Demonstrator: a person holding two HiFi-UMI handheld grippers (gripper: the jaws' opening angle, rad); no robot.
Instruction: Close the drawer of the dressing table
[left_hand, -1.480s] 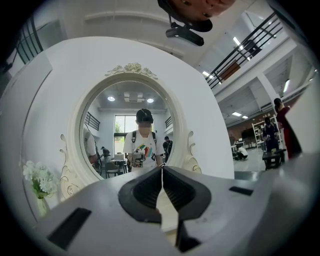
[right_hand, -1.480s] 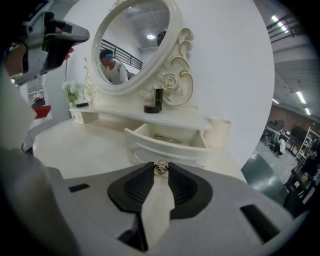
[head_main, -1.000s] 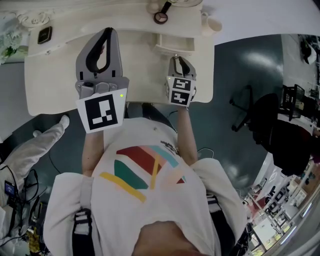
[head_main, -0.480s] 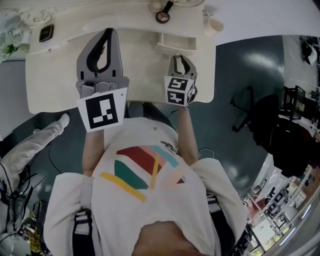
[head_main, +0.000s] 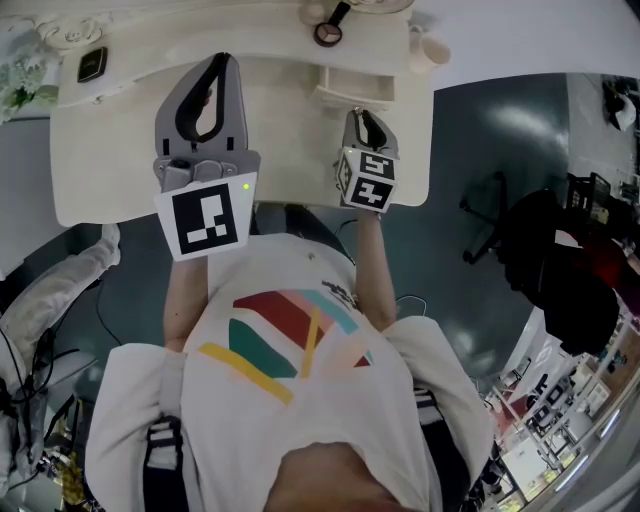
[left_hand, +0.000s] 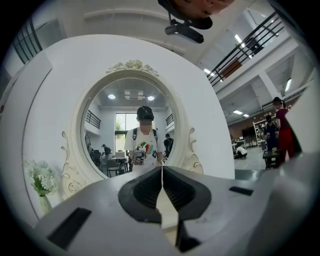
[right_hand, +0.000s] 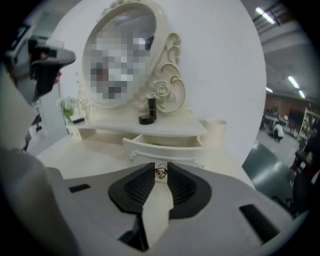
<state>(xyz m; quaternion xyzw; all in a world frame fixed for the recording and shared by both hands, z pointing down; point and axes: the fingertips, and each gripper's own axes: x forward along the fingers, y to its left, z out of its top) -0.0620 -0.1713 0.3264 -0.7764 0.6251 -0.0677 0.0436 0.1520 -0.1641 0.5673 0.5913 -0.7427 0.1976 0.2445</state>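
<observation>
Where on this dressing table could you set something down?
Free: the tabletop left of the left hand-held gripper, and the strip right of it. Crowded: the back, with flowers, dark case and cup, and the open drawer, whose knob the right hand-held gripper pinches, jaws having just closed further.

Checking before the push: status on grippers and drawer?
Left gripper shut, empty. Right gripper just closing on knob. Drawer open. Nothing visibly blocking it.
</observation>
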